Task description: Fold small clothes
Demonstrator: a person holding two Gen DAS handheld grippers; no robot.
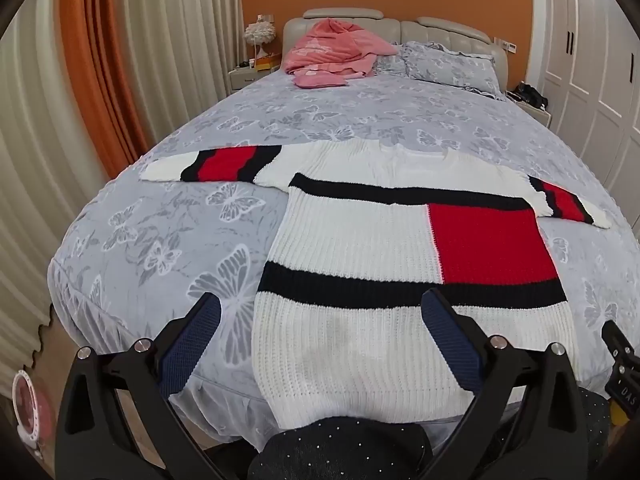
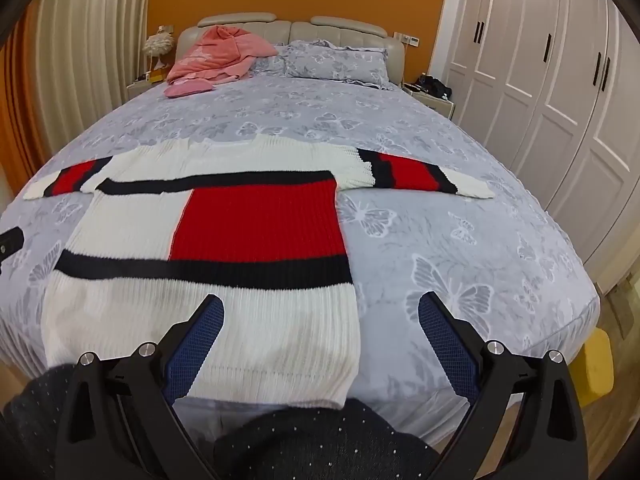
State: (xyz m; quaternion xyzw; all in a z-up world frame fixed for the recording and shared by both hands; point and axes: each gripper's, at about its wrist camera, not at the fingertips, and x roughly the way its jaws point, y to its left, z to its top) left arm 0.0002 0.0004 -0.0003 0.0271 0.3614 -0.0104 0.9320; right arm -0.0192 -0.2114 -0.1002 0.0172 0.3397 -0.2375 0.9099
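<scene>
Sweater [image 2: 208, 248] flat on bed [image 2: 460, 240], sleeves spread; right tongs [image 2: 320, 312] spread wide above hem, gripping nothing.

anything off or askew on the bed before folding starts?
Sweater lies flat, sleeves spread, but its hem hangs off the foot of the bed. A crumpled pink garment is heaped against the headboard. Both claws, left and right, are open and hold nothing. No damage visible.

A home bedroom: made bed [image 1: 304, 120], padded headboard [image 2: 340, 28], white wardrobe [image 2: 540, 80], curtains [image 1: 168, 40].
</scene>
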